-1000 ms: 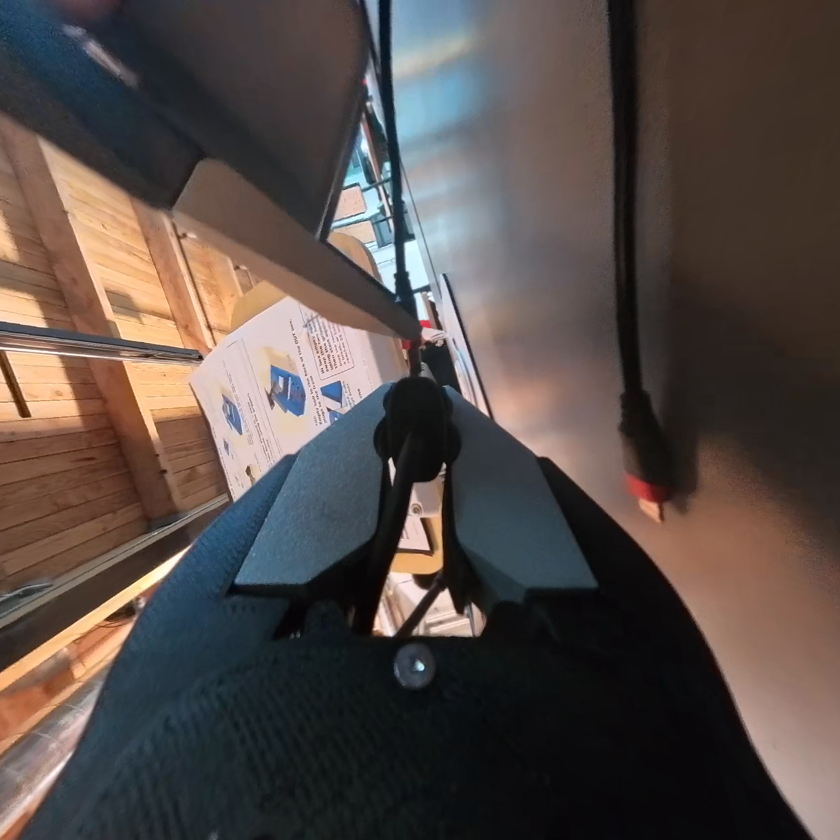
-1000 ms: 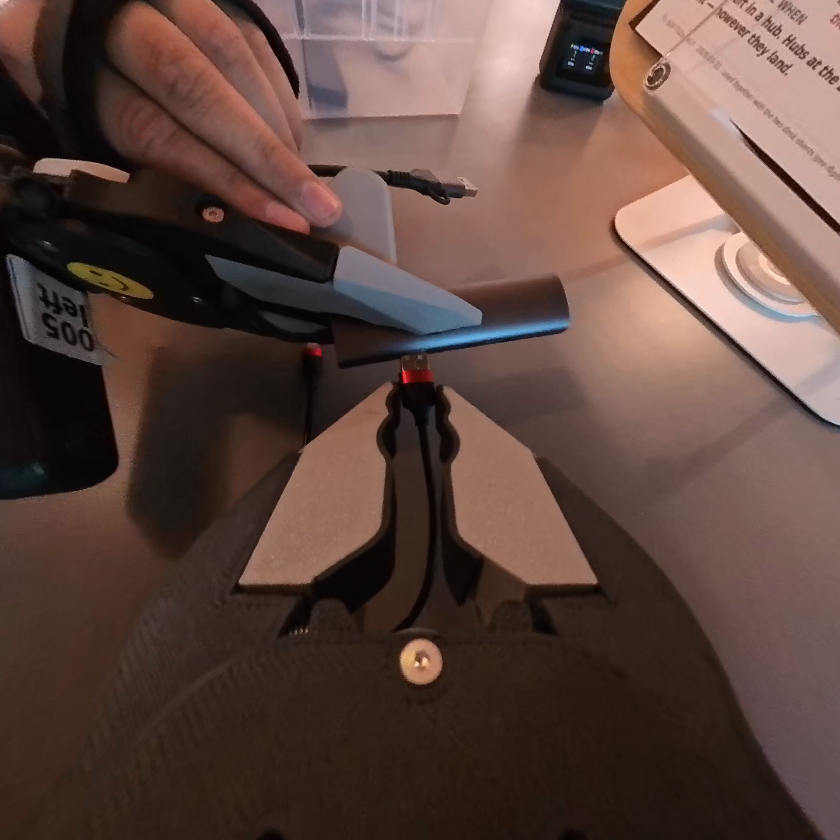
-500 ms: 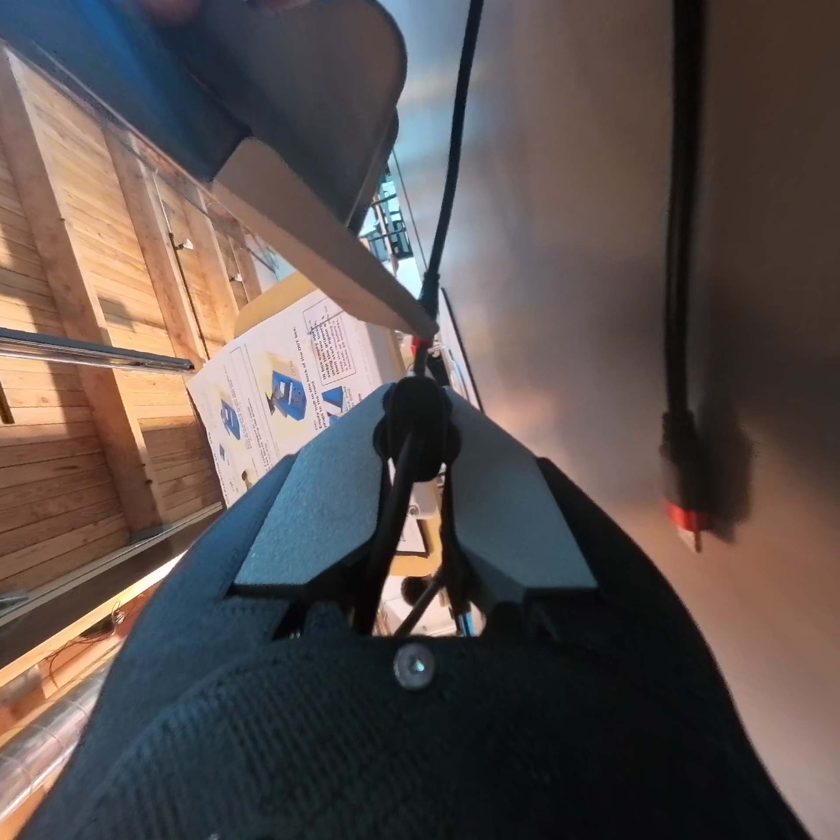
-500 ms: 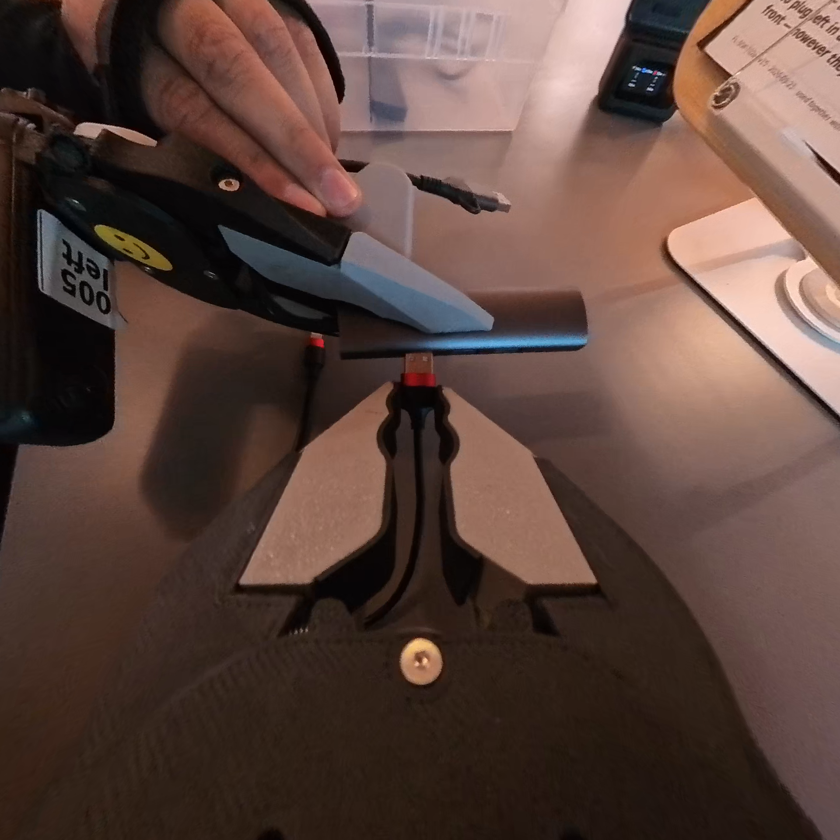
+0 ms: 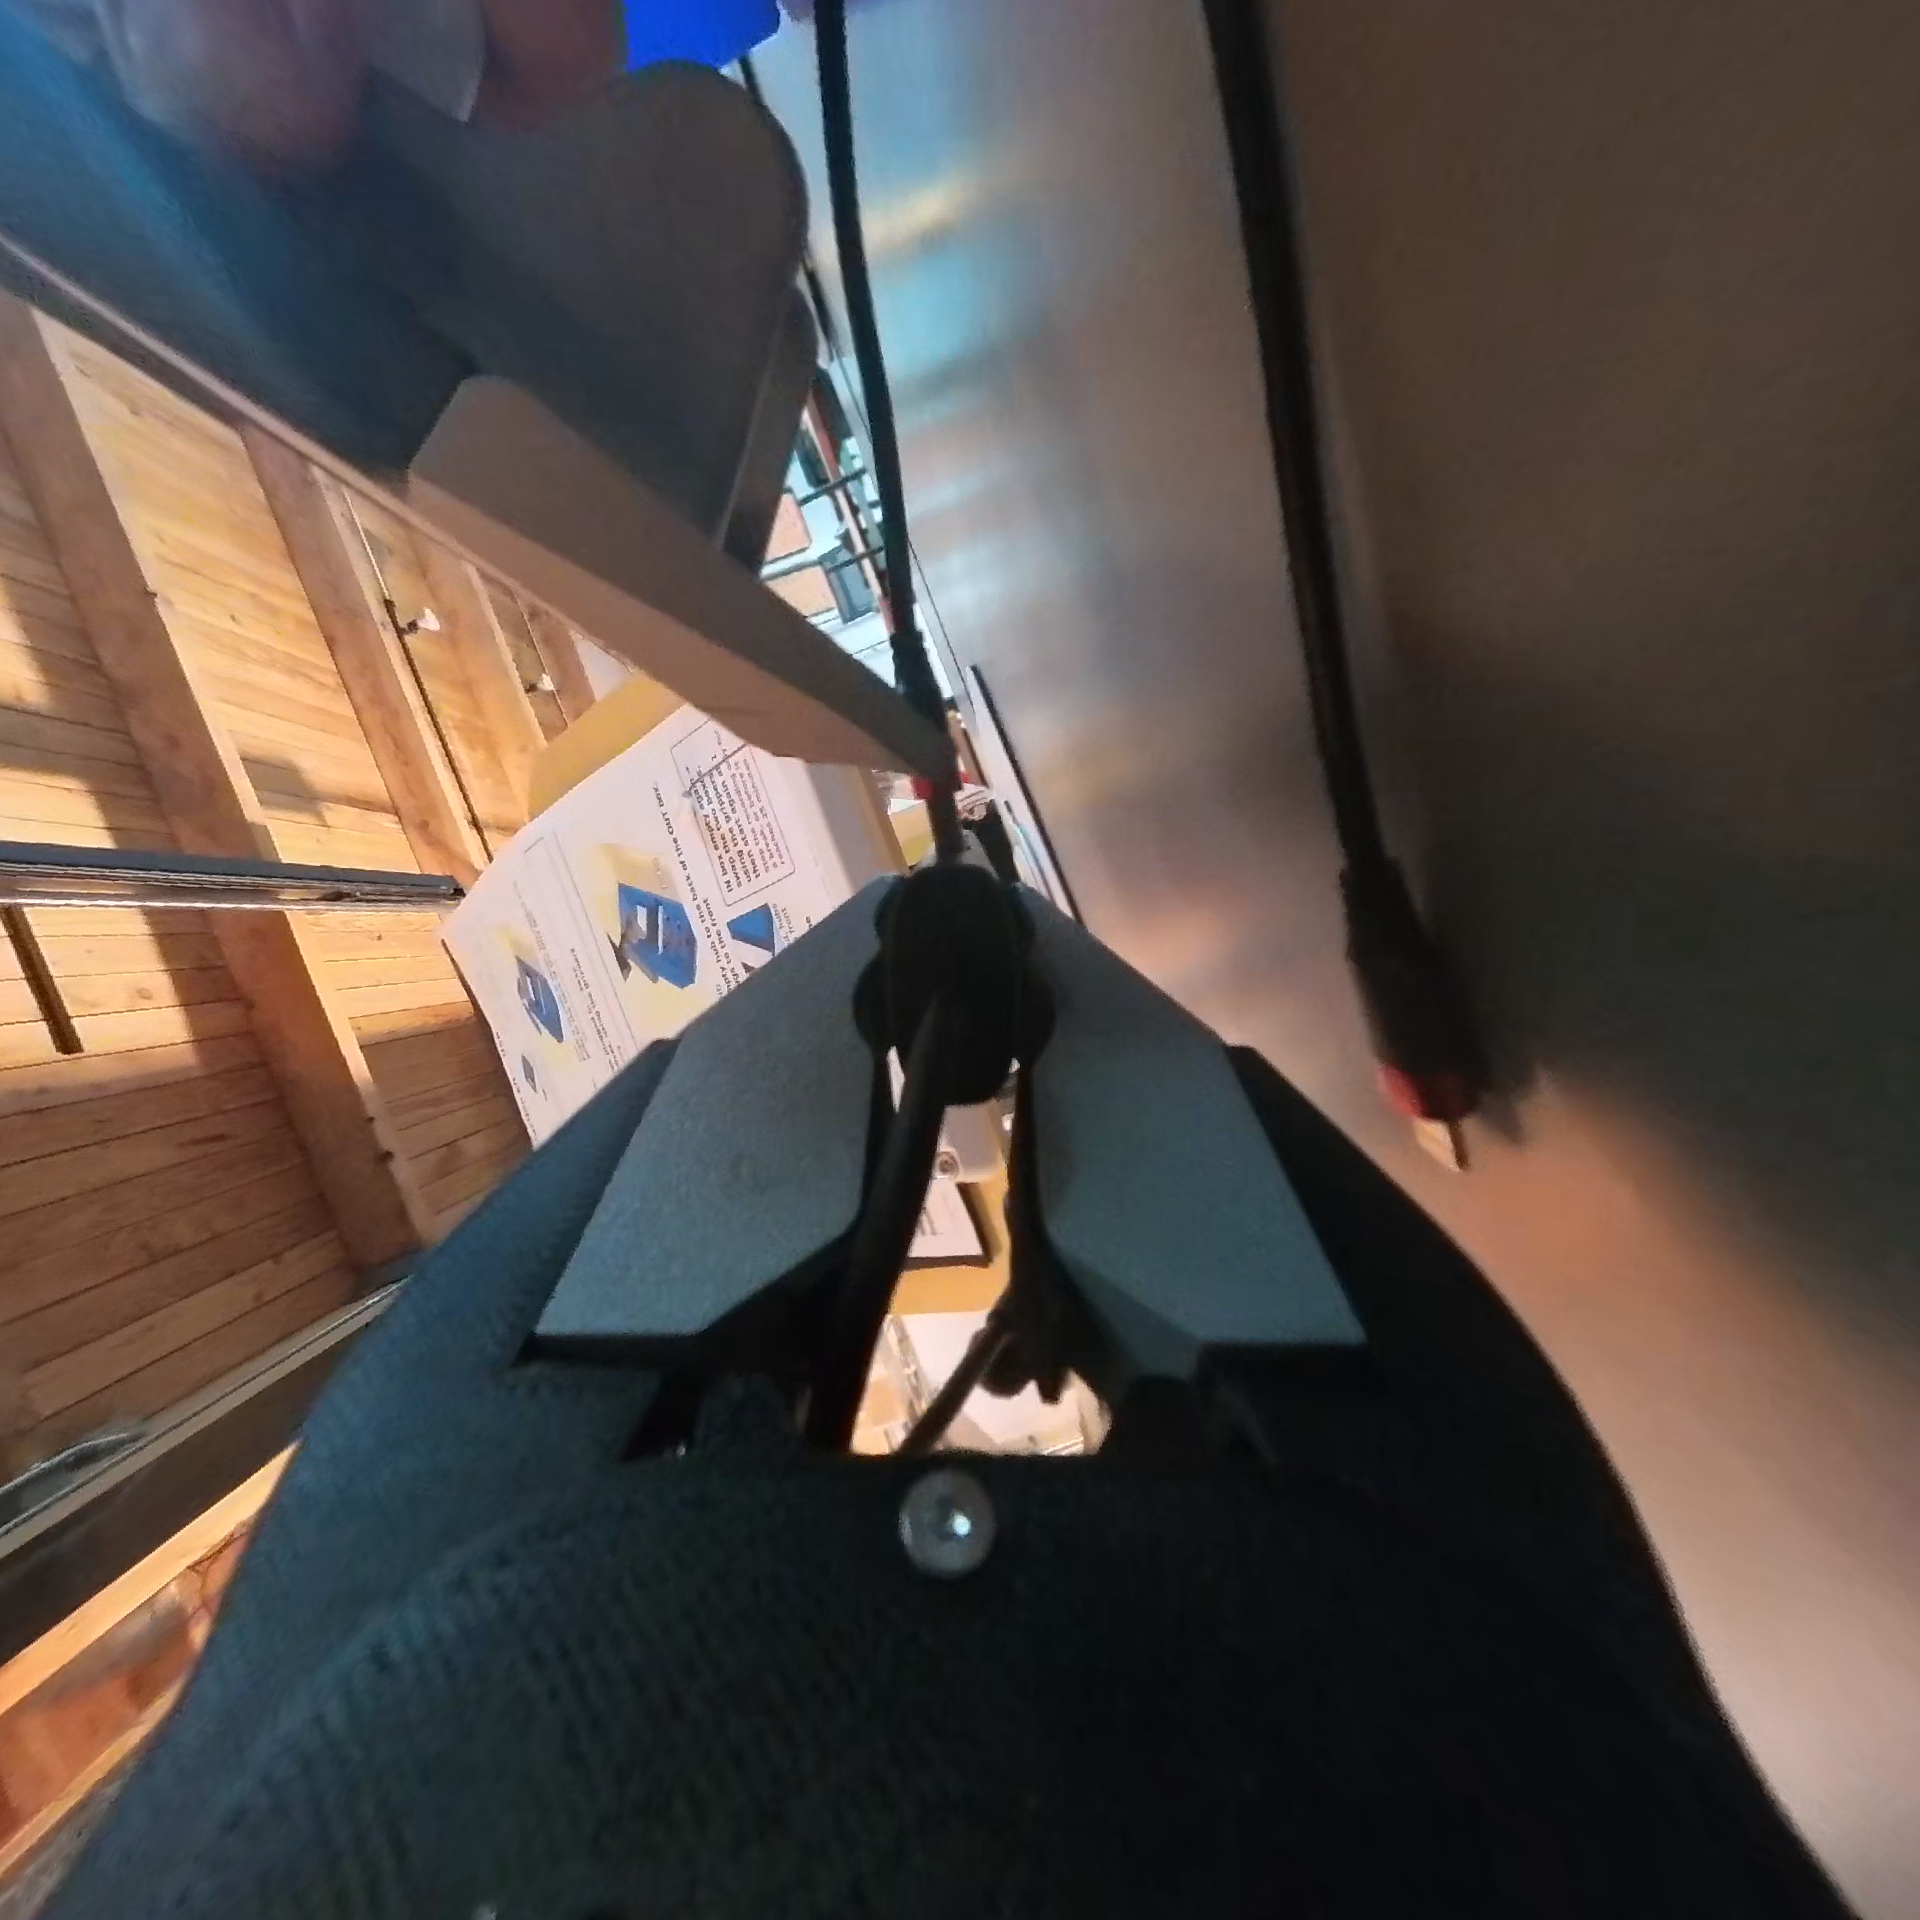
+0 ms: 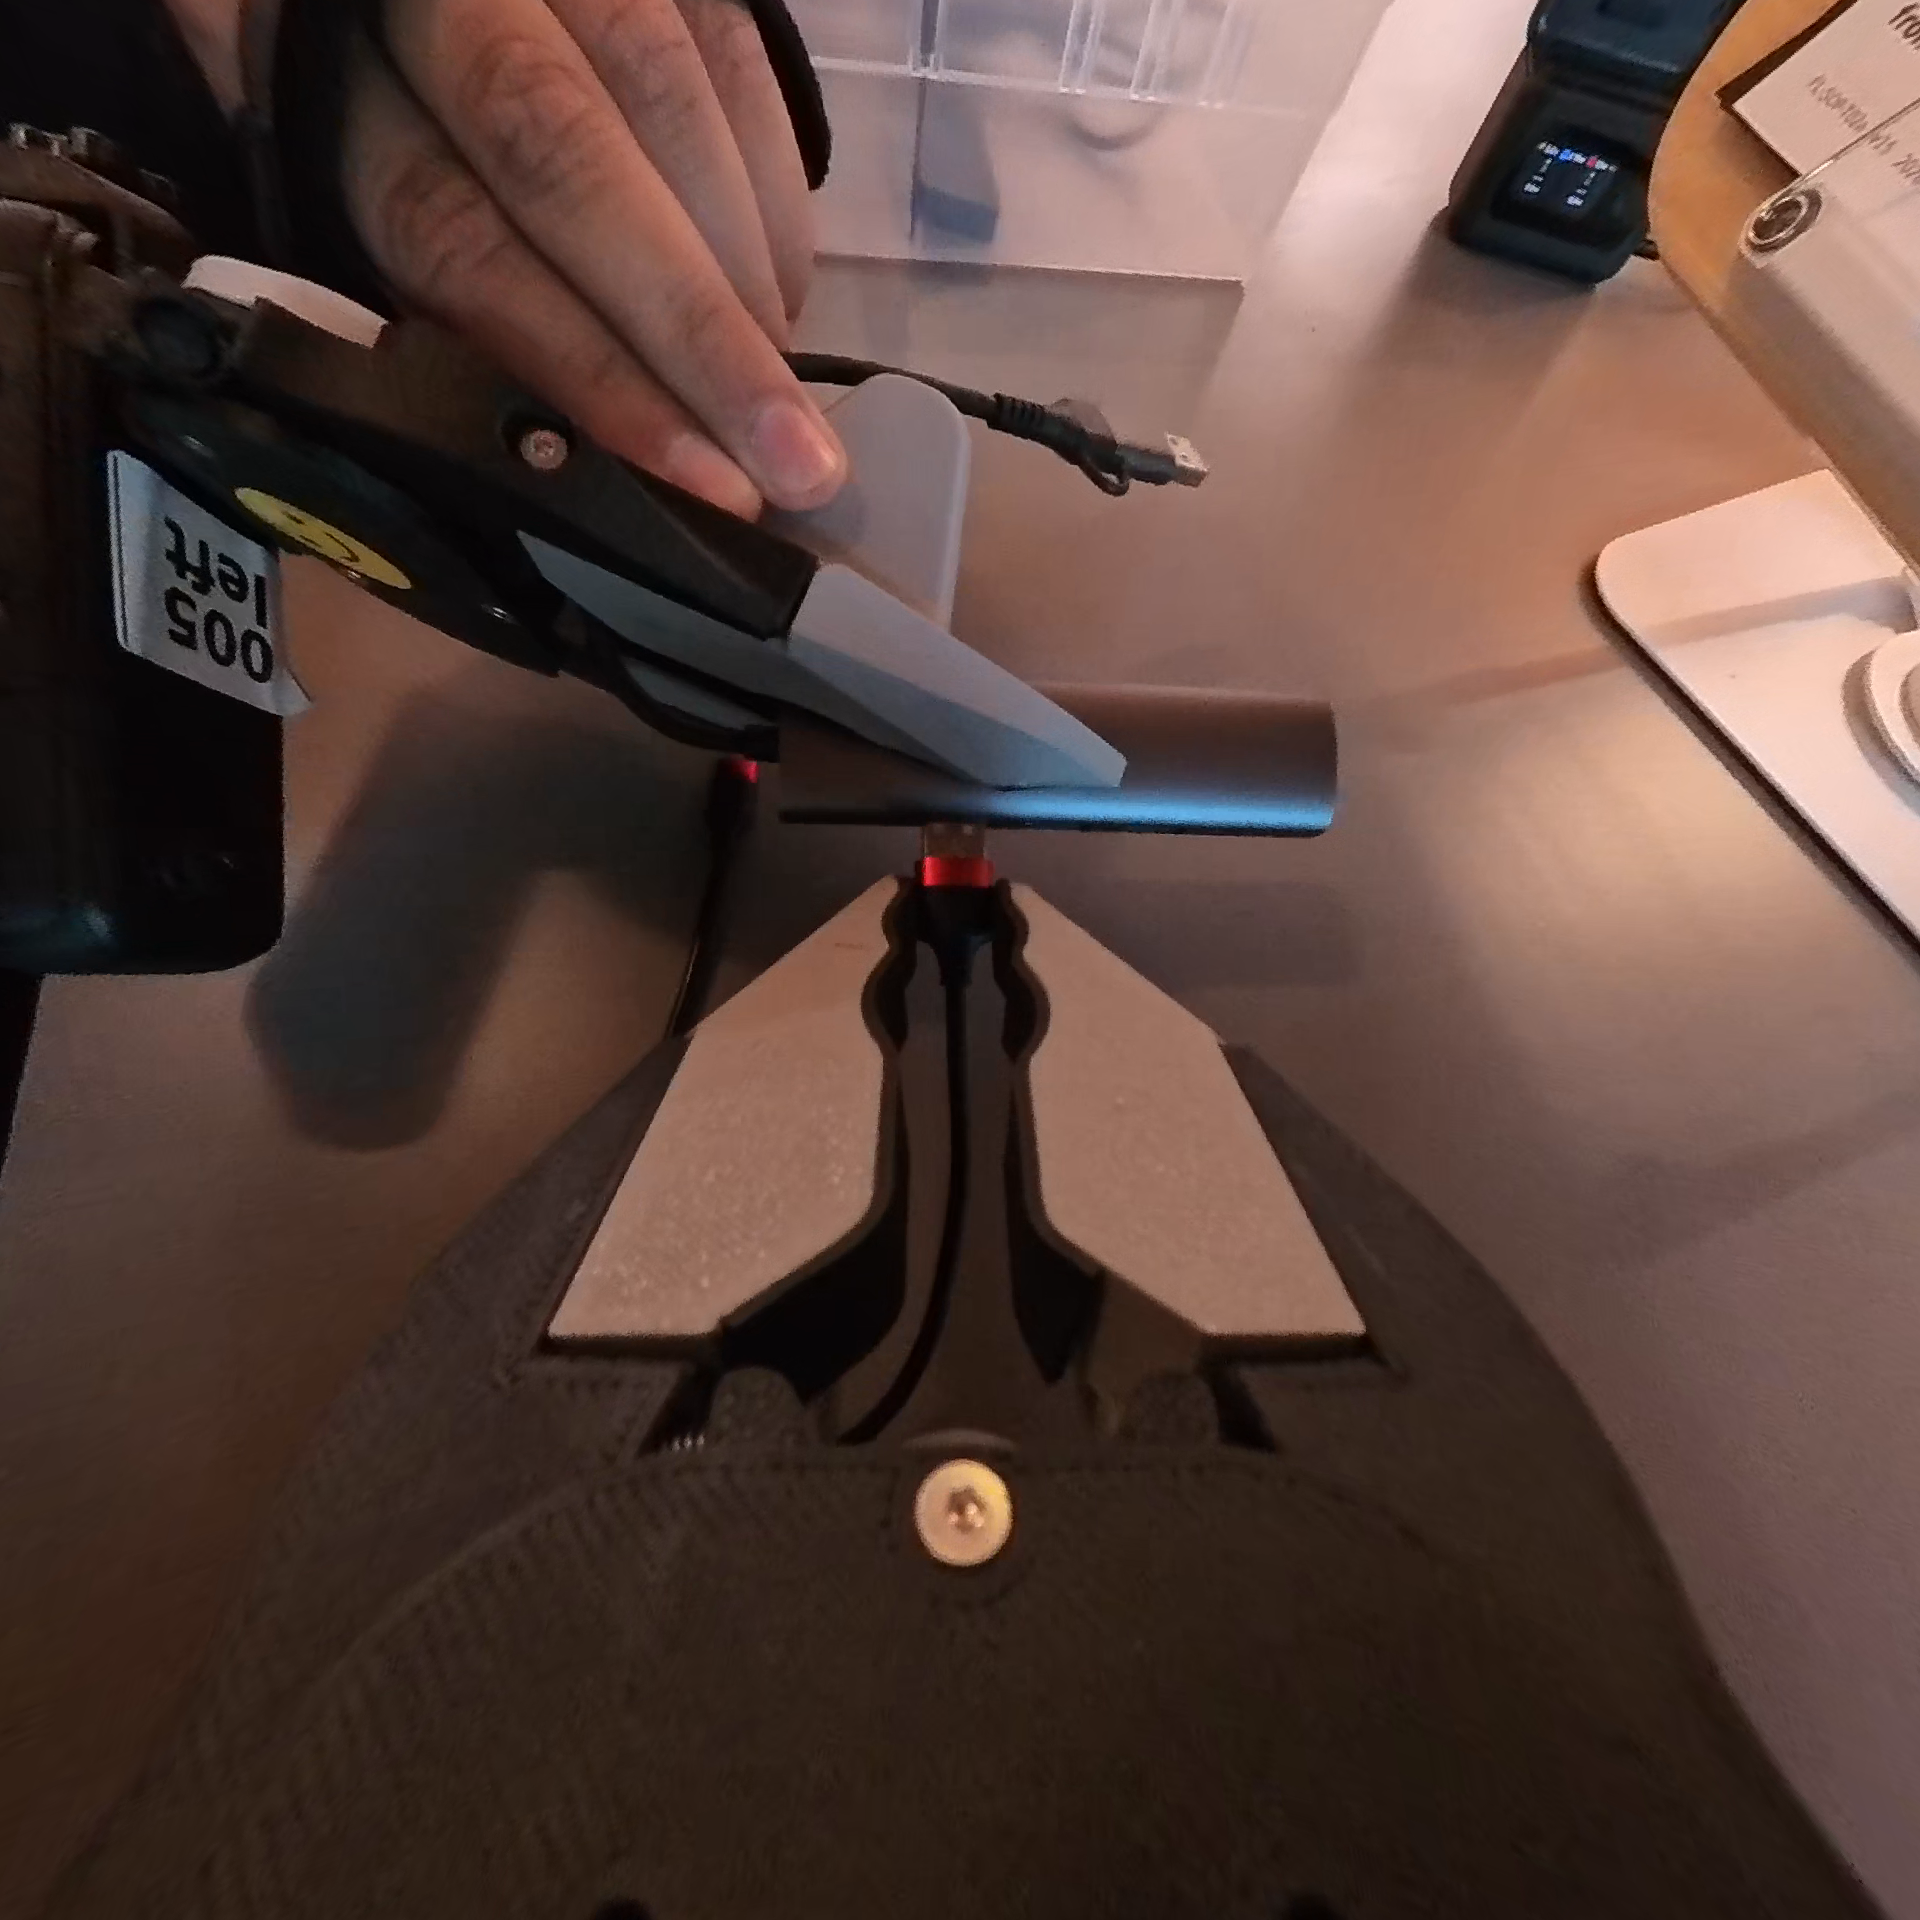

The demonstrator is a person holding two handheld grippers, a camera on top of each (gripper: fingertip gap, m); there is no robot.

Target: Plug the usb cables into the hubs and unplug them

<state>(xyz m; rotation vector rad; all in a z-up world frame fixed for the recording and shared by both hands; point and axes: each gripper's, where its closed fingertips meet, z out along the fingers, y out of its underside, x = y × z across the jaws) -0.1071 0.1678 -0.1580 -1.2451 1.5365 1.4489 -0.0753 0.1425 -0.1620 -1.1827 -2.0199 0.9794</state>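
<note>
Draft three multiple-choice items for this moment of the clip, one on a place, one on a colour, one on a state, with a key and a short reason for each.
1. Where is the dark hub?
A. flat on the table
B. held above the table in the left gripper
C. inside the clear bin

2. What colour is the collar of the USB plug in the right gripper?
A. red
B. green
C. white

3. How does that plug stand to the hub?
A. lying loose on the table
B. fully seated, no metal showing
C. metal tip at the hub's edge, part of it still showing

Key: 1 B, the left gripper's fingers clamp the hub, whose shadow falls on the table below. 2 A, a red band sits just ahead of the right gripper's tips. 3 C, bare metal shows between the red collar and the hub.
</note>
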